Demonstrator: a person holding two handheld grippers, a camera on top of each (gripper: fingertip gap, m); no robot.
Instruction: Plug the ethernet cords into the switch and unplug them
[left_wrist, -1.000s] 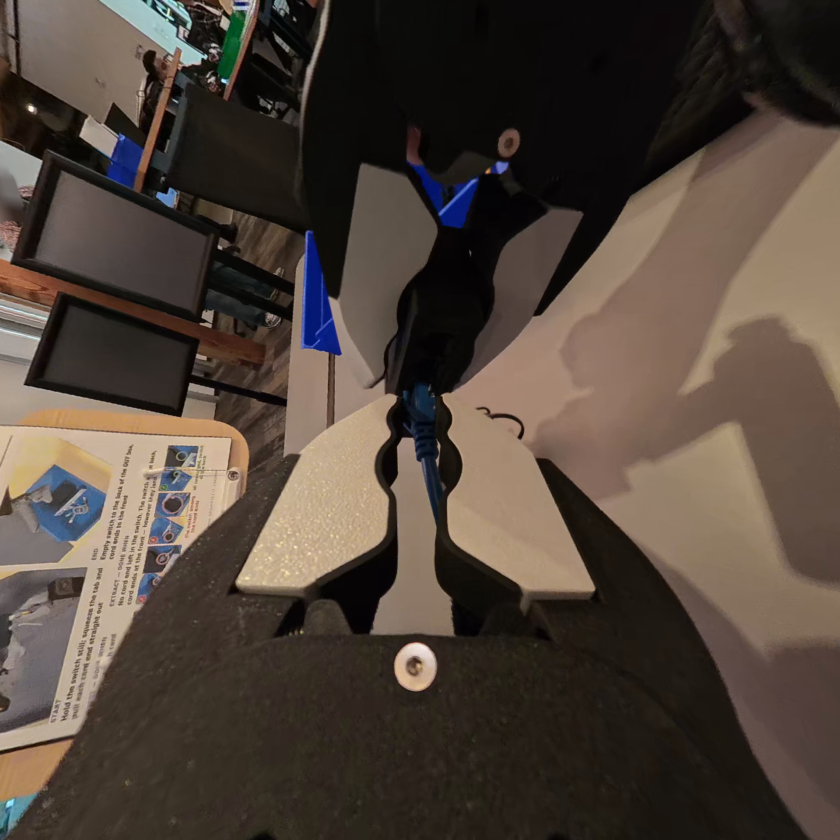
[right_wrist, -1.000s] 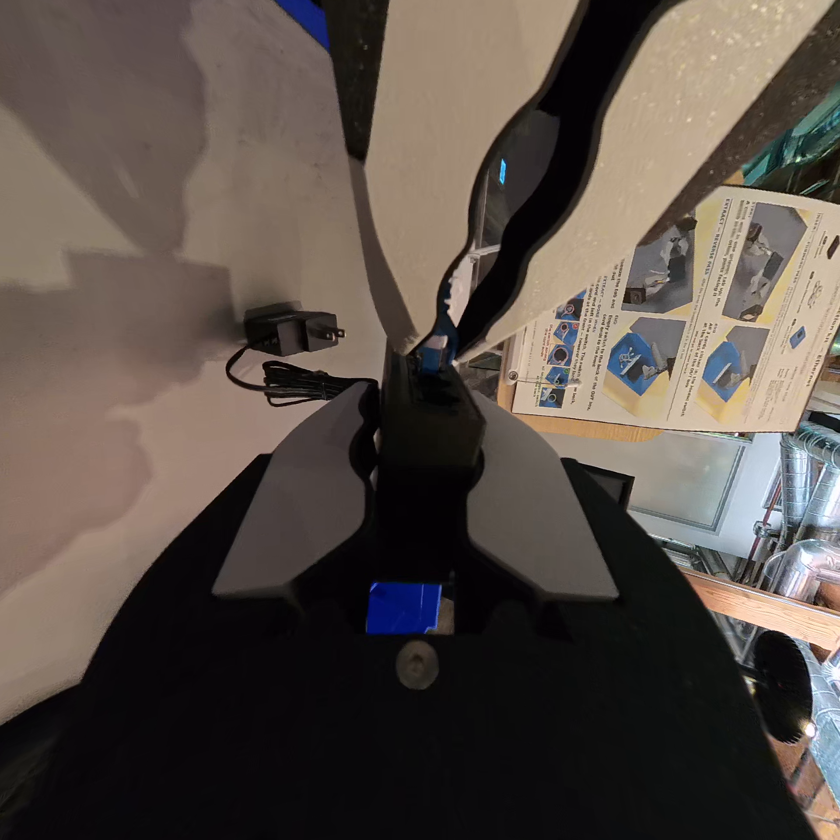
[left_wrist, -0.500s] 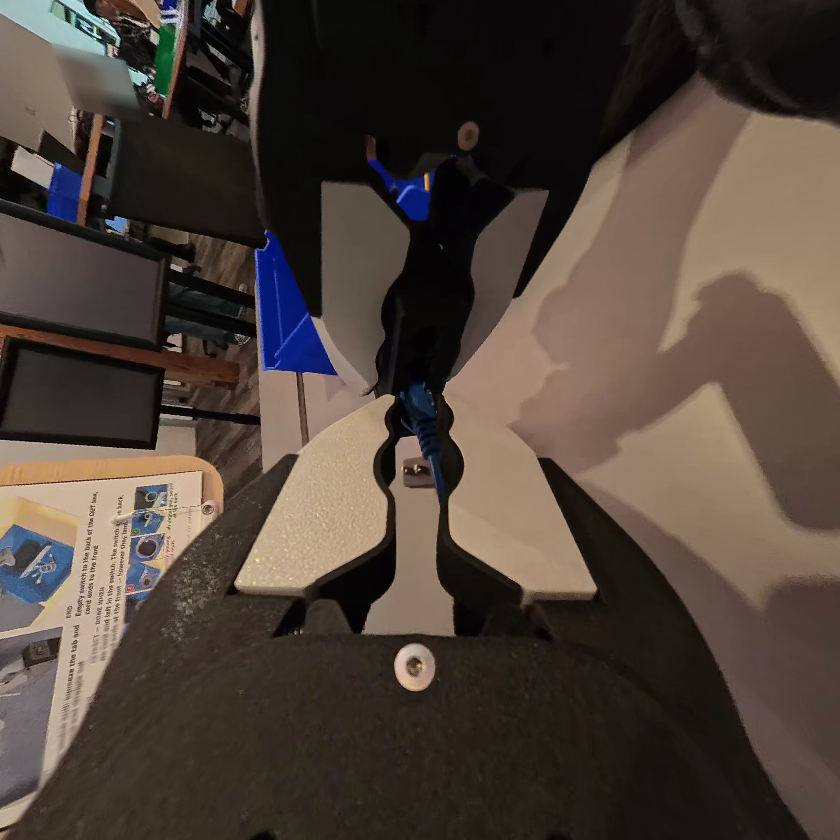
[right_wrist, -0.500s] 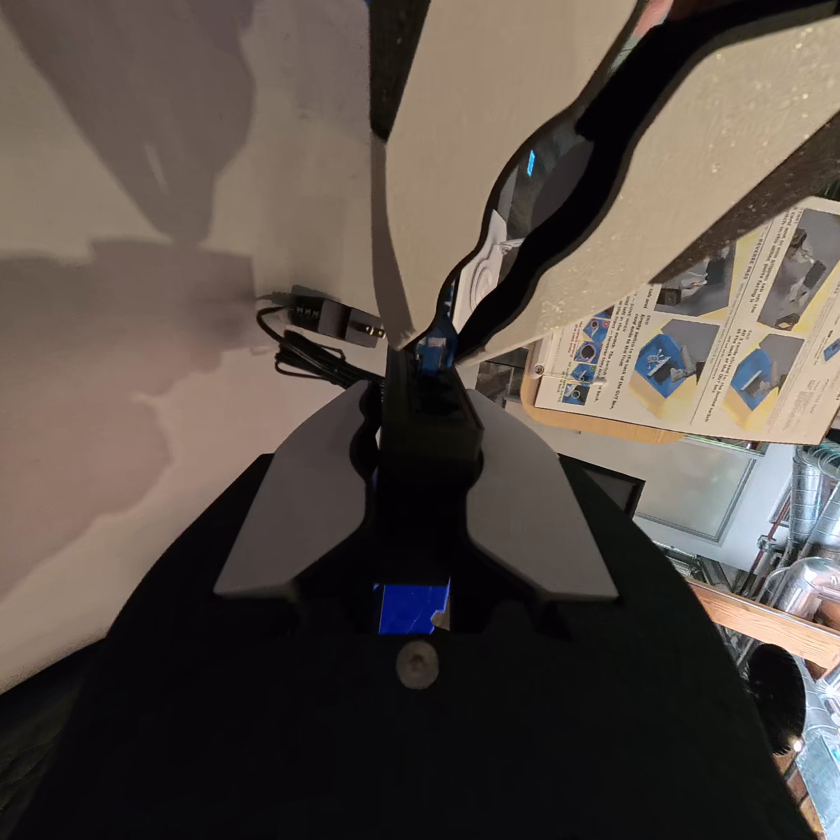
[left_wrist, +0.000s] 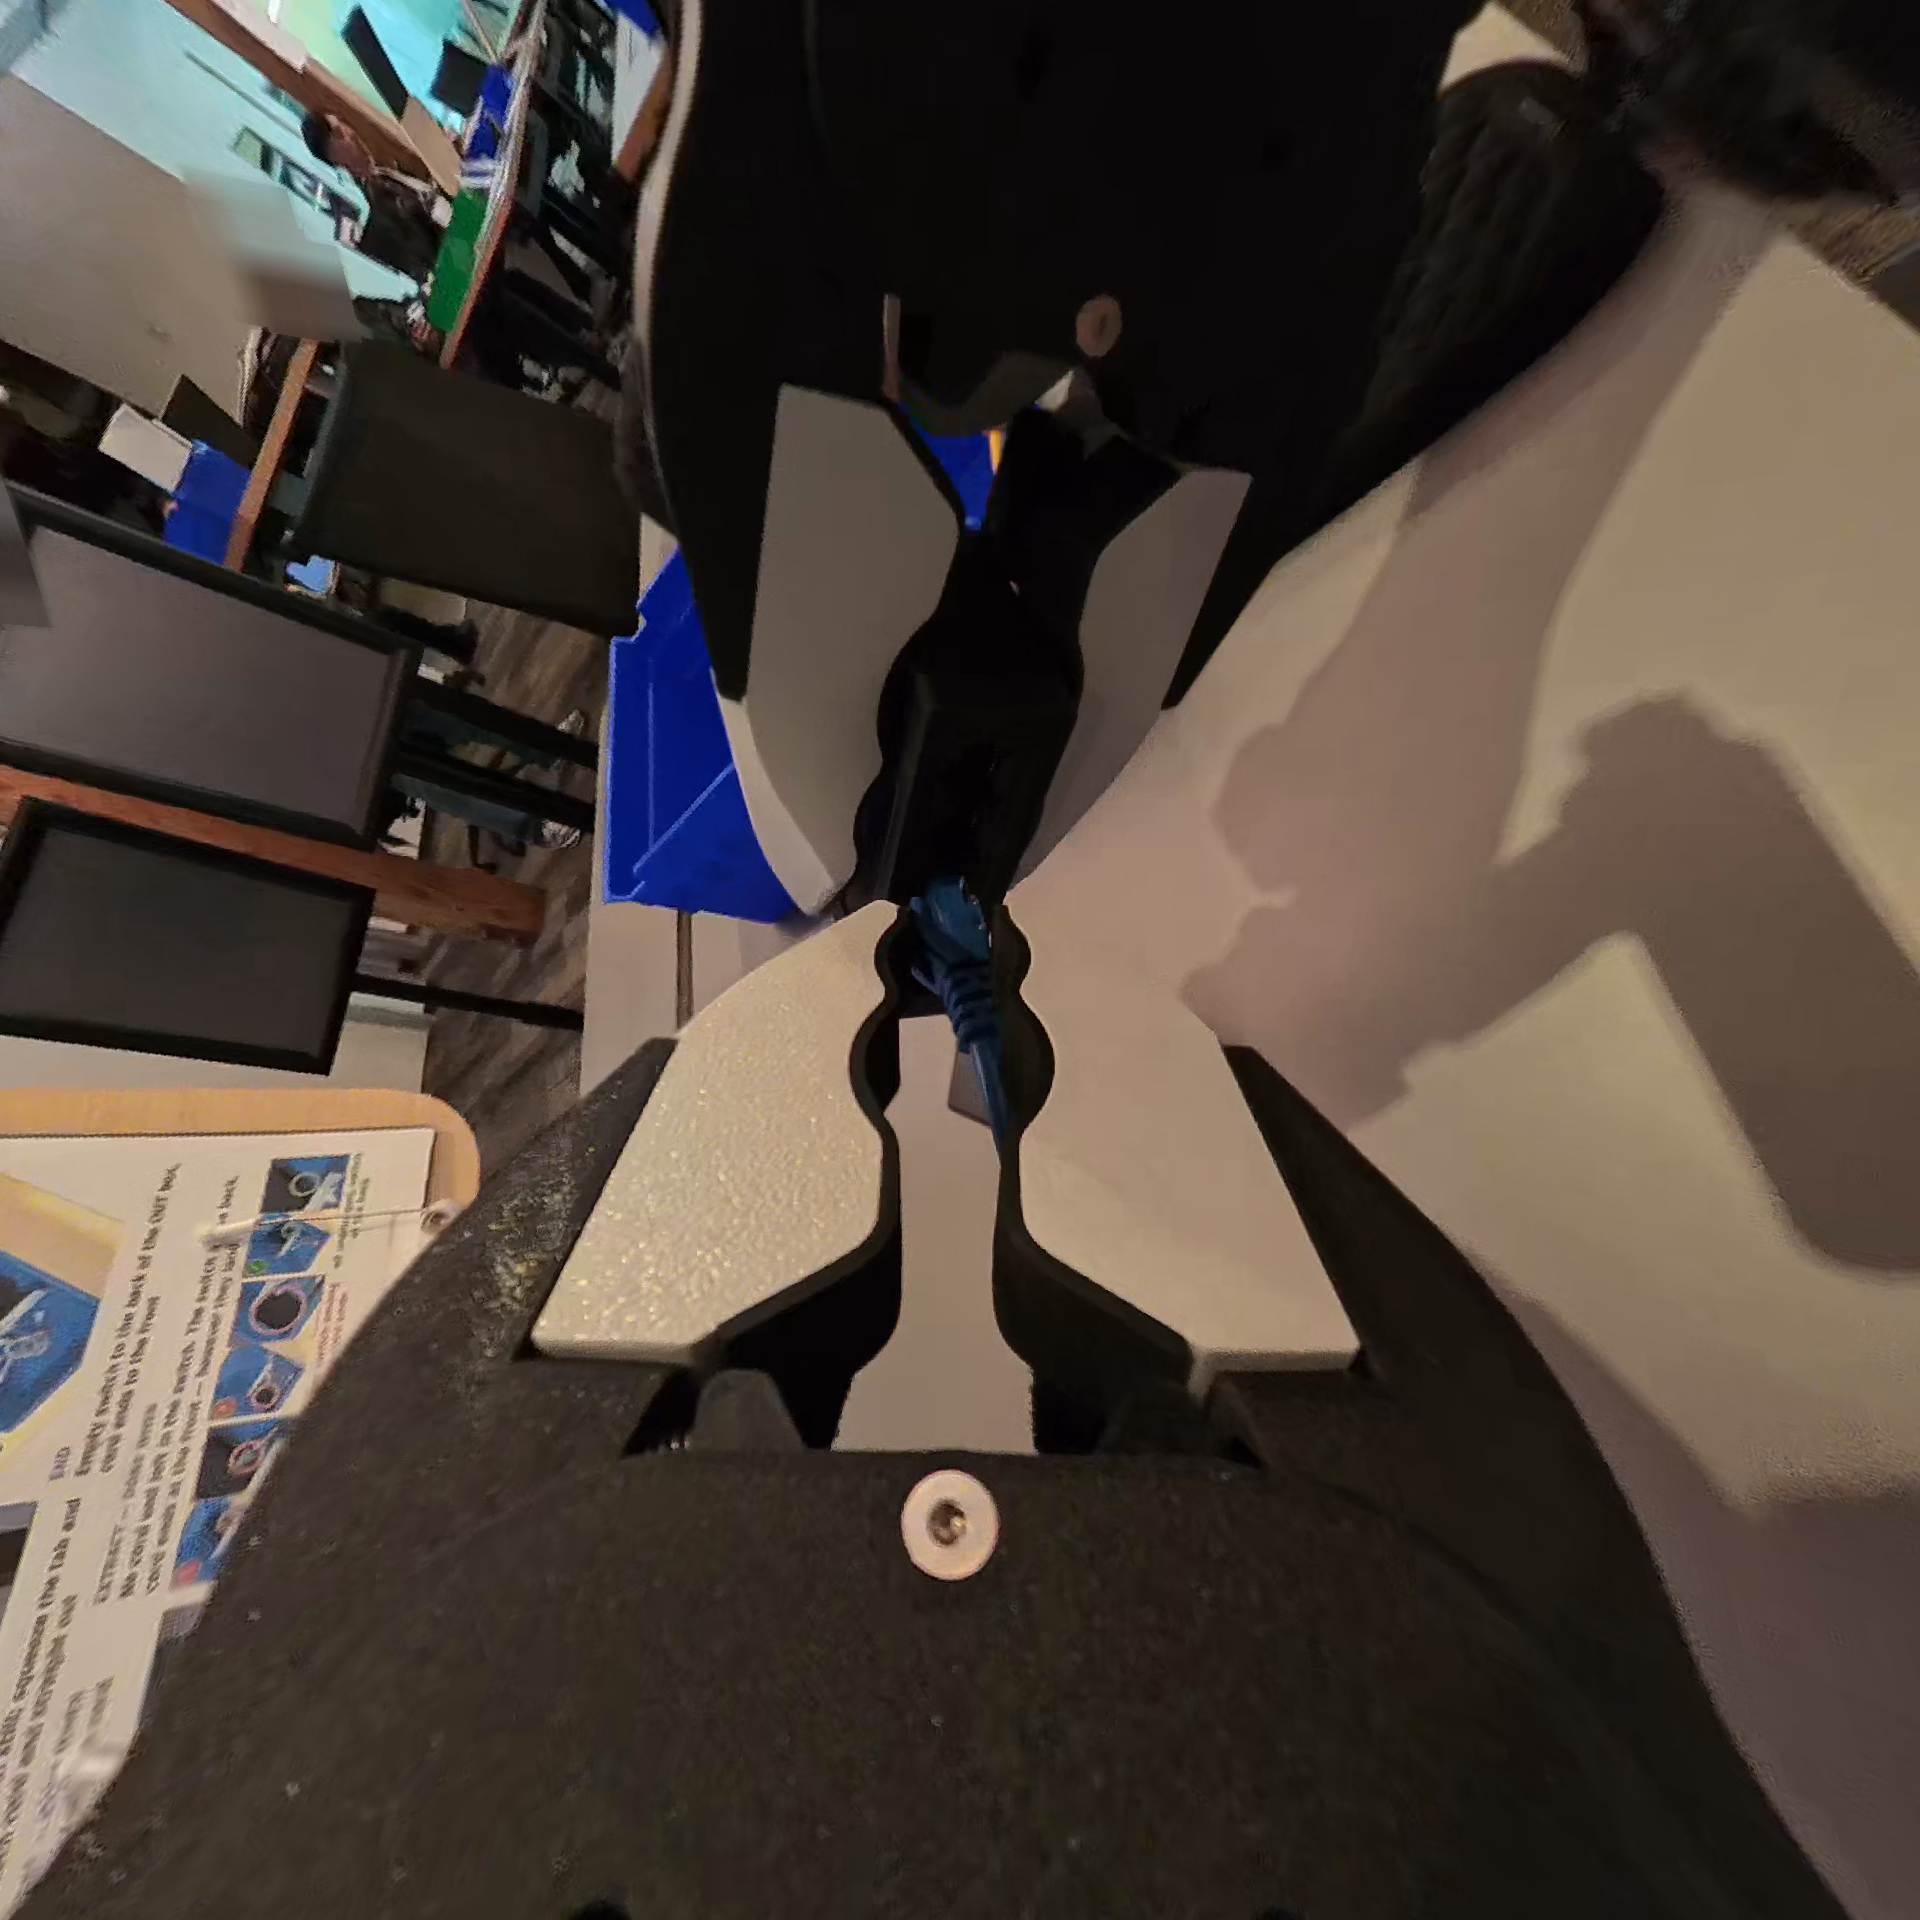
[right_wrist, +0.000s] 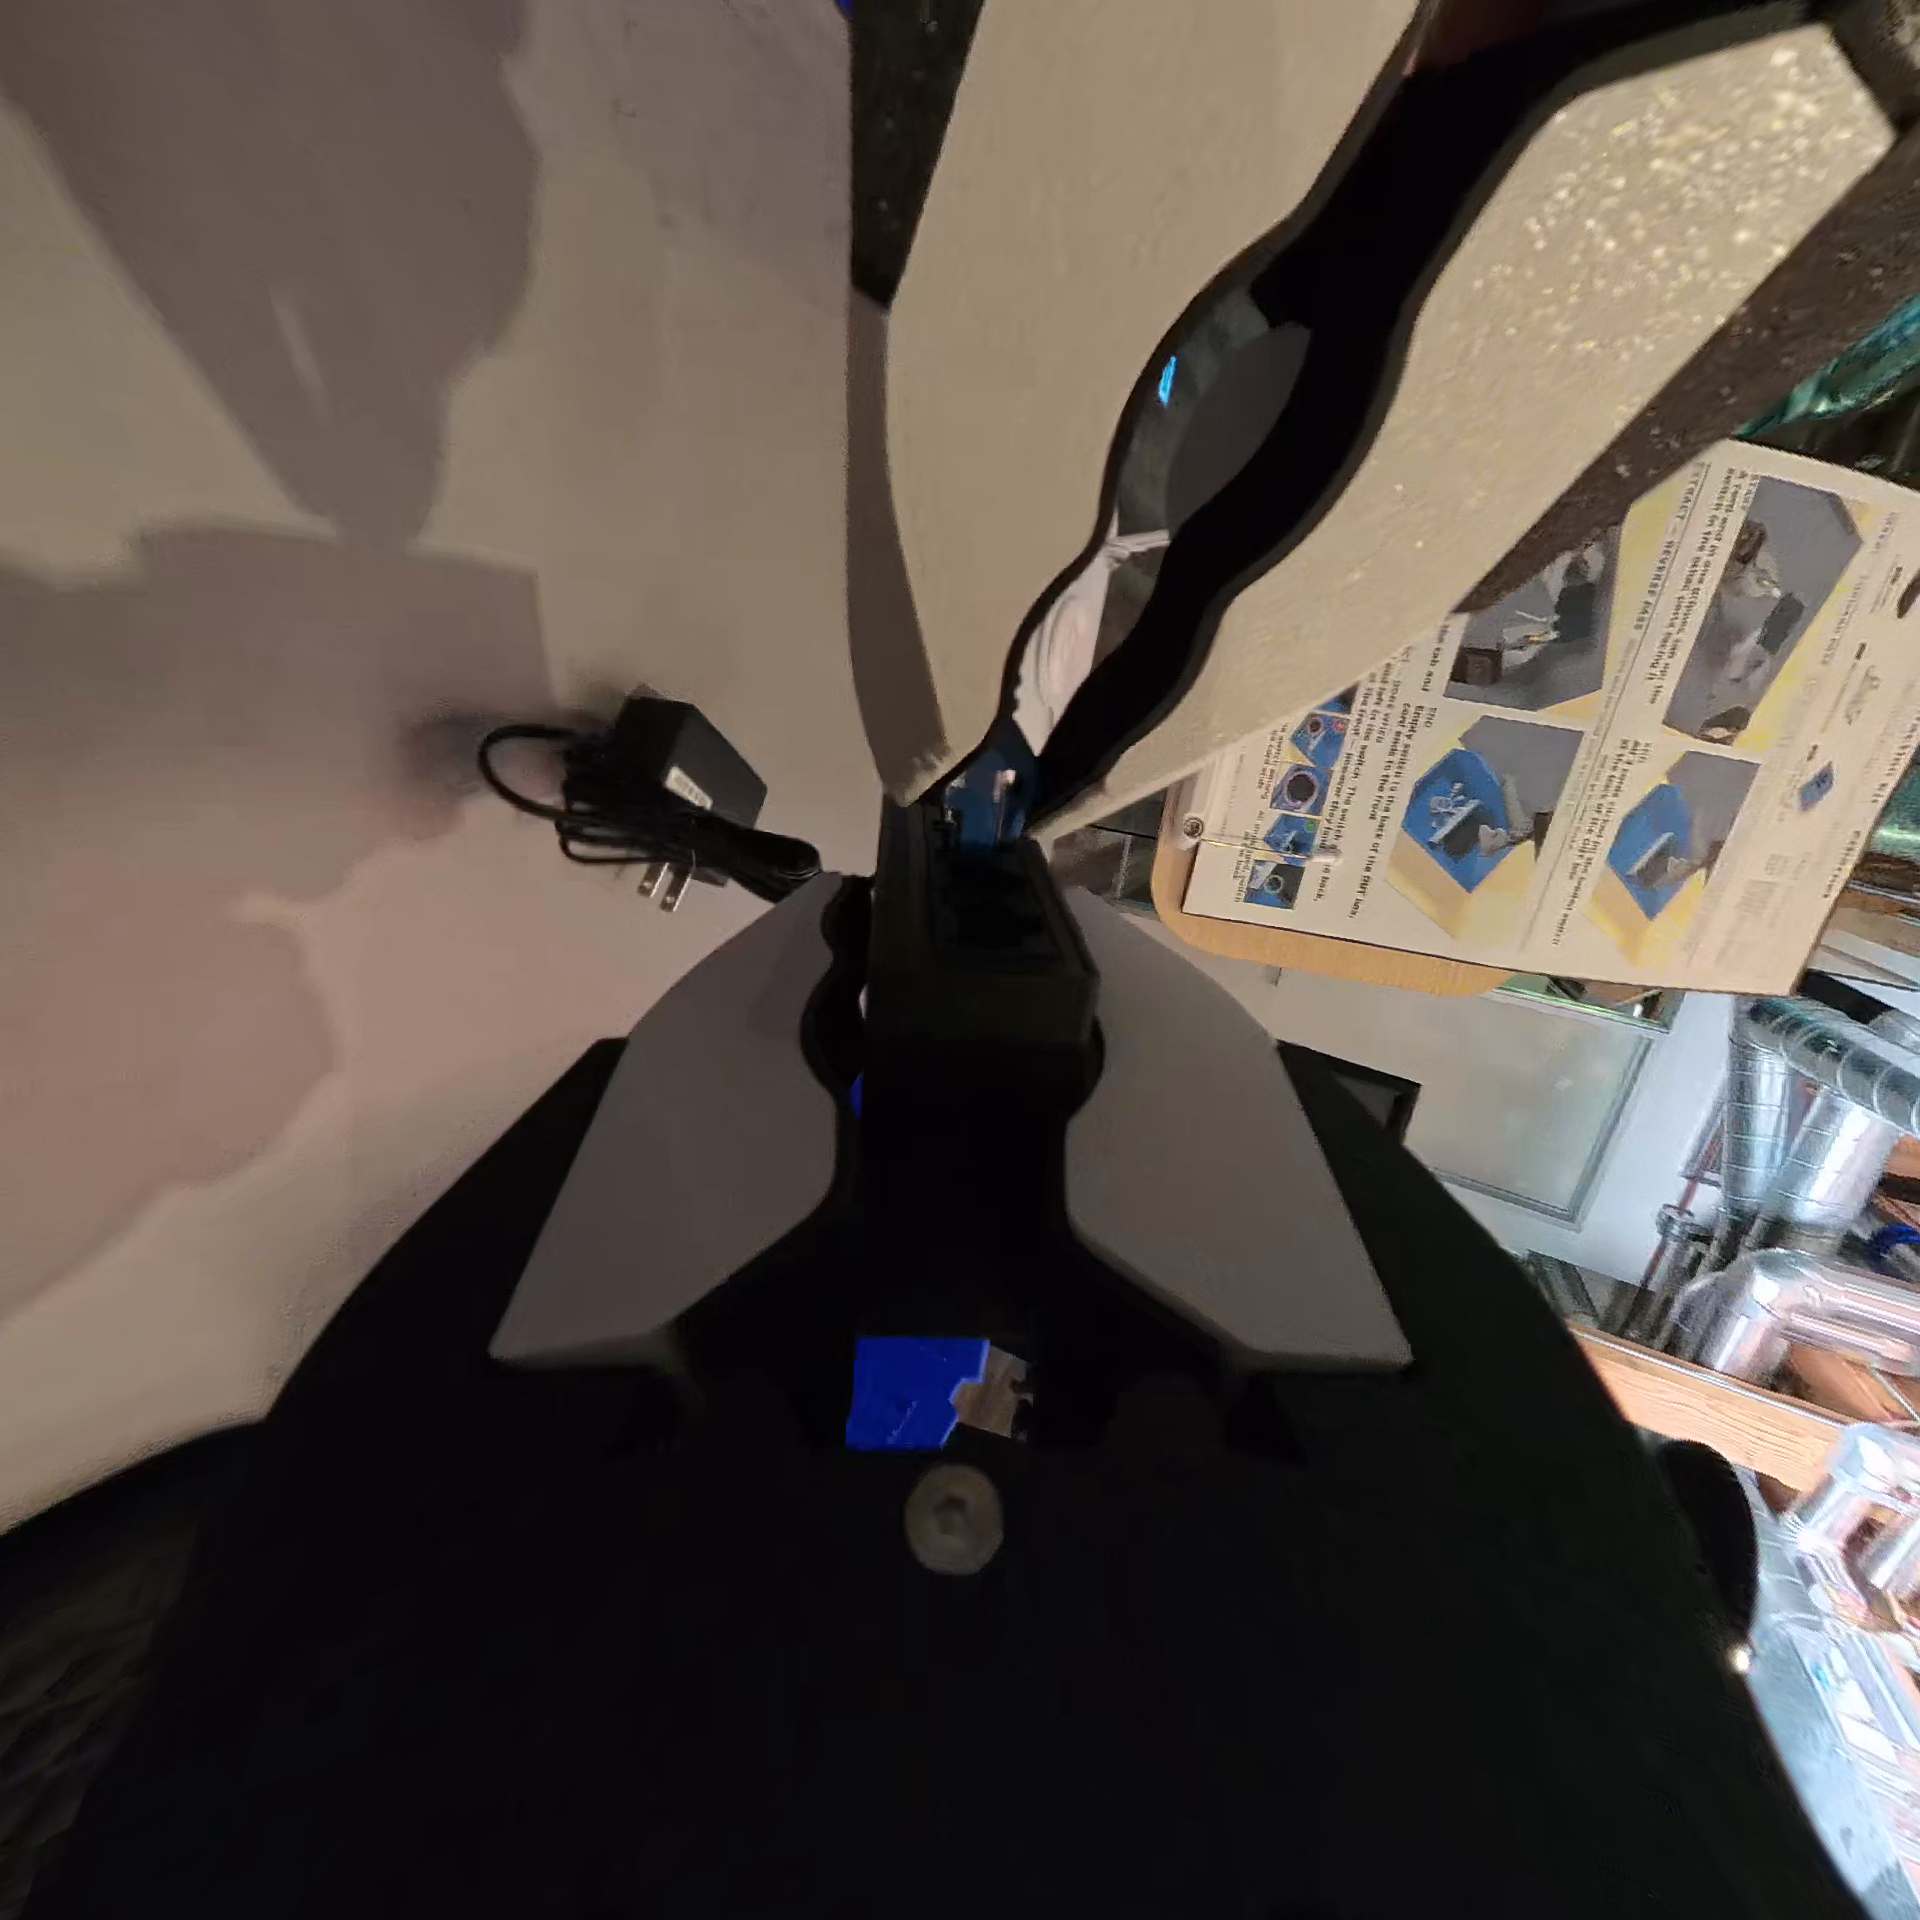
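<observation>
The power adapter (right_wrist: 665, 769), shown only rightward, has swung; jaws grip blue plug (left_wrist: 951, 935) and switch (right_wrist: 977, 987).

Left gripper (left_wrist: 951, 940) pinching a blue cord plug (left_wrist: 954, 935), right gripper (right_wrist: 961, 935) clamping the black switch (right_wrist: 977, 997), tips nearly meeting

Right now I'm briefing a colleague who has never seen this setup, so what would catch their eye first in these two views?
The two tools meeting tip to tip mid-frame: the left tool pinches a blue ethernet plug at the face of the black switch, which the right tool clamps. Next, the black power adapter with coiled cord on the white table, left of the switch.
</observation>
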